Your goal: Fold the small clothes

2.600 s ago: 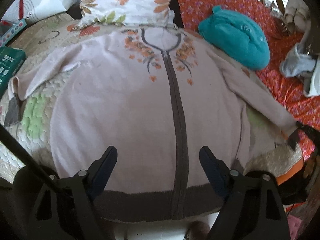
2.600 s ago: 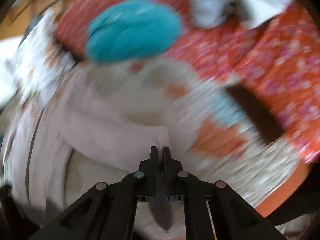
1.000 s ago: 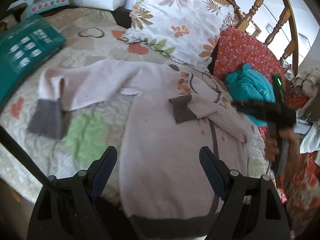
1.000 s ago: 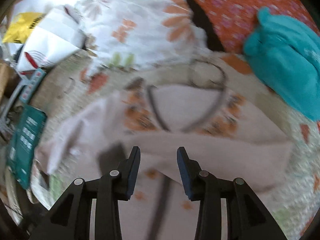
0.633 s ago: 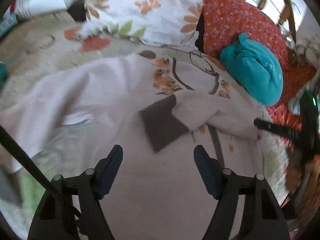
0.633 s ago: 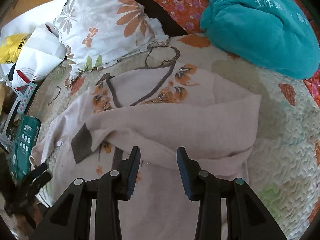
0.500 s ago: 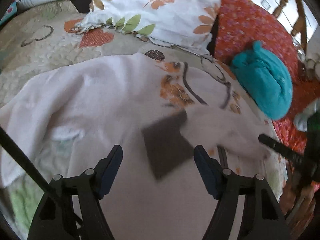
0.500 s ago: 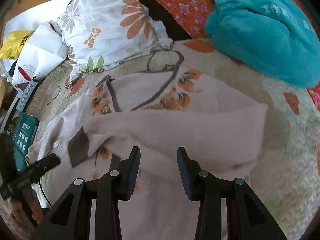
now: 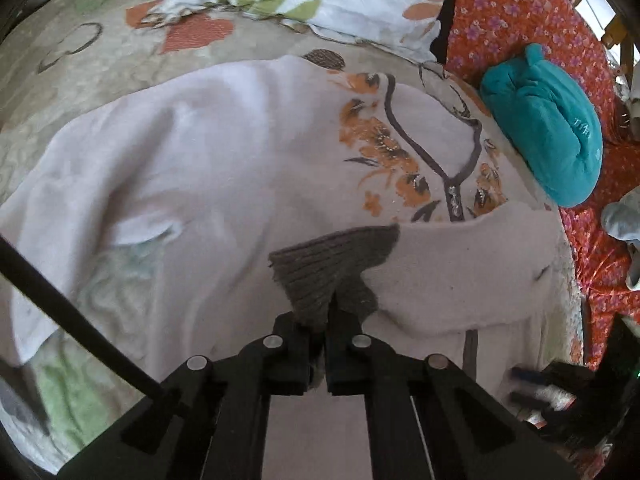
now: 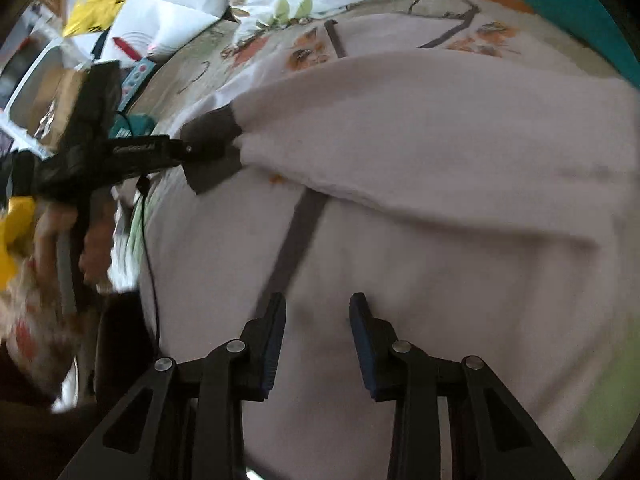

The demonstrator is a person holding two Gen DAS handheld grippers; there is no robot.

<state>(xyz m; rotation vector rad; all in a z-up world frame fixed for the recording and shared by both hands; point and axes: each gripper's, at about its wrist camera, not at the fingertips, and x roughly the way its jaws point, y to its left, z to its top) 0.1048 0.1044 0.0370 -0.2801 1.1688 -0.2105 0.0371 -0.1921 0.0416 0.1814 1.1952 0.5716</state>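
Pink cardigan [image 9: 224, 168] spread mid-quilt [image 9: 72, 52], one sleeve folded across its chest.
Left gripper [image 9: 325, 322] pinched the sleeve's grey cuff [image 9: 332, 264]; right gripper [image 10: 318, 322], jaws apart and closing, held nothing.

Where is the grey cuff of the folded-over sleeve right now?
In the left wrist view the grey cuff lies across the middle of the pink cardigan, just below its orange flower embroidery, pinched at its near edge by the left gripper.
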